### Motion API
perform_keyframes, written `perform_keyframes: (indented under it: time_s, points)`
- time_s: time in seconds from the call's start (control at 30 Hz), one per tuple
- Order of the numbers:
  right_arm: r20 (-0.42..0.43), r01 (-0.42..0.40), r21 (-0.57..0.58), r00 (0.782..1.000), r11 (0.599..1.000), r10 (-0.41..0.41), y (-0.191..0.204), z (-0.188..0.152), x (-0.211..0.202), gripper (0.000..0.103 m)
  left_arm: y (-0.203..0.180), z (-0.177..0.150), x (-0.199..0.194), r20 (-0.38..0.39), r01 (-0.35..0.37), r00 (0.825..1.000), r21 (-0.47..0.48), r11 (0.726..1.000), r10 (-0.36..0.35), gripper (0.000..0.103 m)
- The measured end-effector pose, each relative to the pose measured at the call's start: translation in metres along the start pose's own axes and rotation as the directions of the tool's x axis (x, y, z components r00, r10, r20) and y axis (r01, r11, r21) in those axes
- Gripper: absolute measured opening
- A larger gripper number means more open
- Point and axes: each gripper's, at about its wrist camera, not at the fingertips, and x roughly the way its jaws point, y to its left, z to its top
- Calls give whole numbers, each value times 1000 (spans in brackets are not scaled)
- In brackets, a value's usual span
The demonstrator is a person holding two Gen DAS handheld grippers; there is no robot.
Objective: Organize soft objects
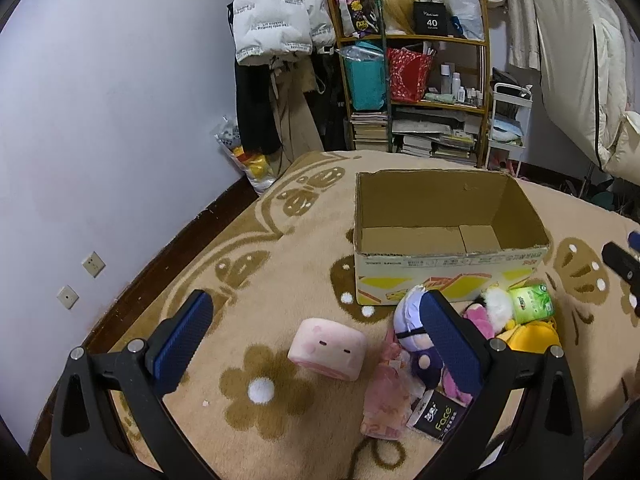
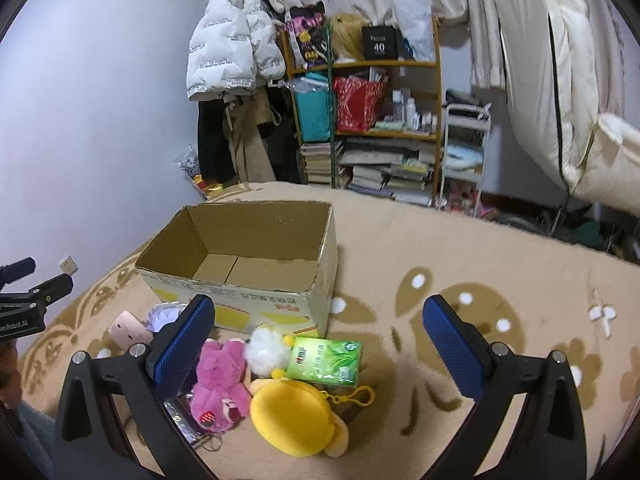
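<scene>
1. While both grippers are held above the patterned blanket (image 1: 280, 264), nothing is gripped by either.
2. Left gripper (image 1: 320, 344): fingers spread wide, jaws empty. The pink cube plush (image 1: 327, 354) is framed between the fingers, resting on the blanket, not touched.
3. Right gripper (image 2: 320, 344): fingers likewise spread wide, nothing between the pads. It is also seen at the right edge of the left wrist view.
4. Cardboard box (image 1: 448, 268): open-topped, upright on the blanket, nothing seen inside.
5. Soft items are piled just in front of the box's printed side:
   - purple-and-white plush (image 1: 412, 332), partly hidden behind the left gripper's right finger, near the cube.
   - magenta bear plush (image 2: 220, 384), lying on its back beside the right gripper's left finger.
   - white fluffy ball (image 2: 266, 350), touching the bear and the green tissue pack (image 2: 326, 360).
   - yellow pouch (image 2: 294, 414) with a clip, just in front of the tissue pack.
   - pink wrapped item (image 1: 386, 404) and a black "Face" tissue pack (image 1: 438, 418), nearest the left wrist camera.
6. Background: shelf (image 2: 366, 120) with books and bags, white puffer jacket (image 2: 228, 52) hung beside it.
</scene>
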Motion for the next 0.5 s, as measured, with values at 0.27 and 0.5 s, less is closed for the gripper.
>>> perform_keyframes:
  time_s: [0.27, 0.5]
  points:
    - [-55, -15, -19, 998, 1000, 14, 4, 2, 32, 103, 2, 13, 34, -58, 17, 998, -5, 1000, -17, 102]
    - [-163, -25, -38, 986, 999, 18, 2, -9, 72, 103, 0, 3, 79, -183, 38, 982, -20, 999, -41, 102]
